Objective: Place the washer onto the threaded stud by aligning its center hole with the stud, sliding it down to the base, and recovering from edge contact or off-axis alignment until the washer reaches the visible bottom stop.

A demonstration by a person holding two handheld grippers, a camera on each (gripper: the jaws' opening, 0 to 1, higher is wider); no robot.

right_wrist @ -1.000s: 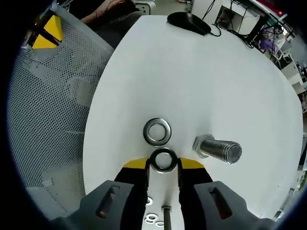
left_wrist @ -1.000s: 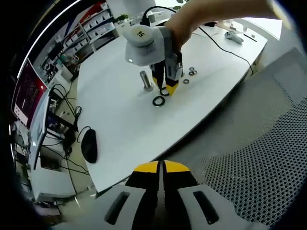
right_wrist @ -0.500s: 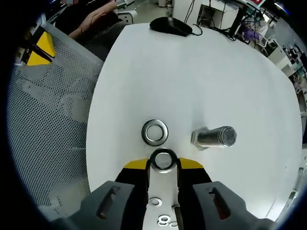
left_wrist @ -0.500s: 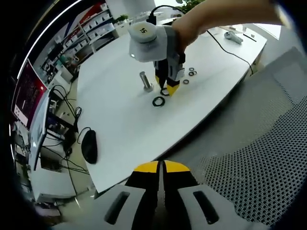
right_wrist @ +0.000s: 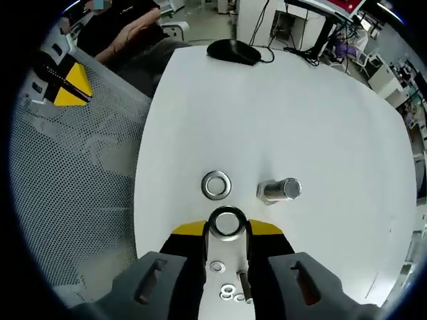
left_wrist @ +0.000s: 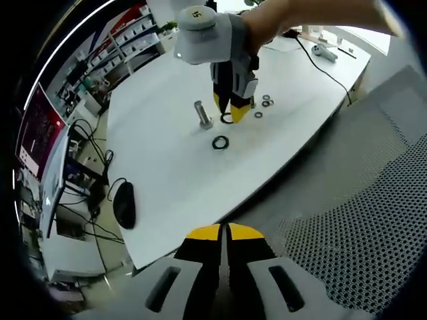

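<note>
Washer [right_wrist: 227, 222] pinched and lifted clear, waiting to be carried over the stud.

Right gripper [right_wrist: 227, 230] is pinching the washer by its rim between its yellow-tipped jaws, holding it above the white table [right_wrist: 320, 120] just beside the upright threaded stud [right_wrist: 280, 190] — not yet over it. The step in hand is the carry; next, I judge, the hole needs centring over the stud's top and a level descent, or the rim will catch the threads. A second washer [right_wrist: 217, 185] is lying flat near the stud, and smaller washers [left_wrist: 265, 101] are sitting further back. Left gripper [left_wrist: 223, 235] is idling off the table edge over a mesh chair [left_wrist: 360, 227], jaws pressed together — empty. A mouse [left_wrist: 124, 202] and cables are lying at the table's far end, with shelving beyond.
</note>
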